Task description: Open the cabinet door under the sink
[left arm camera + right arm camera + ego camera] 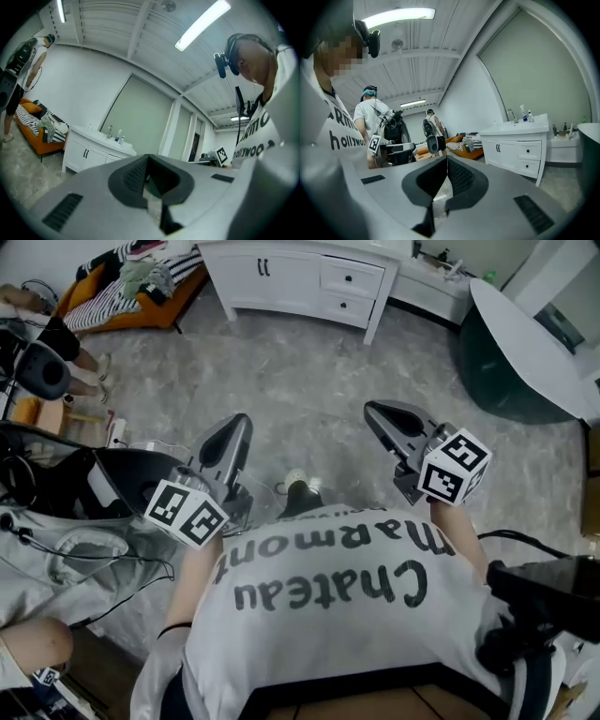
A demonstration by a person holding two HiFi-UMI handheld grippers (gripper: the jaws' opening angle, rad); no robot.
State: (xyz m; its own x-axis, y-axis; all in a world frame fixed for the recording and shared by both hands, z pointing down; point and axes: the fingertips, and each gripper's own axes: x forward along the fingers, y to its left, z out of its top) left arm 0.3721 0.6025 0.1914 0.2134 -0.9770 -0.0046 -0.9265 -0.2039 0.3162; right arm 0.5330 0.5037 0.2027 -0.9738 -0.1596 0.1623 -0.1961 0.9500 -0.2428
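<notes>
- White sink cabinet [309, 287] at the far edge of the head view, across grey floor [300, 381], well apart from both grippers; cabinet doors [262, 270] closed.
- Left gripper [241, 423]: jaws pressed together, nothing between.
- Right gripper [373, 412]: jaws together too, empty.
- Orange sofa [141, 306] left of cabinet, clothes on it.

Grey plastic claws: two, the left claw [236, 432] and the right claw [380, 416]
Black-and-white marker cubes [187, 514]: two, at 8 and 4 o'clock
White sink cabinet [300, 282]: one, at 12 o'clock
Drawers with dark knobs [352, 279]: two
Dark bar door handles [263, 266]: two
Small bottles [530, 116] on the sink top: two
Orange sofa [159, 310]: one, at 11 o'clock
</notes>
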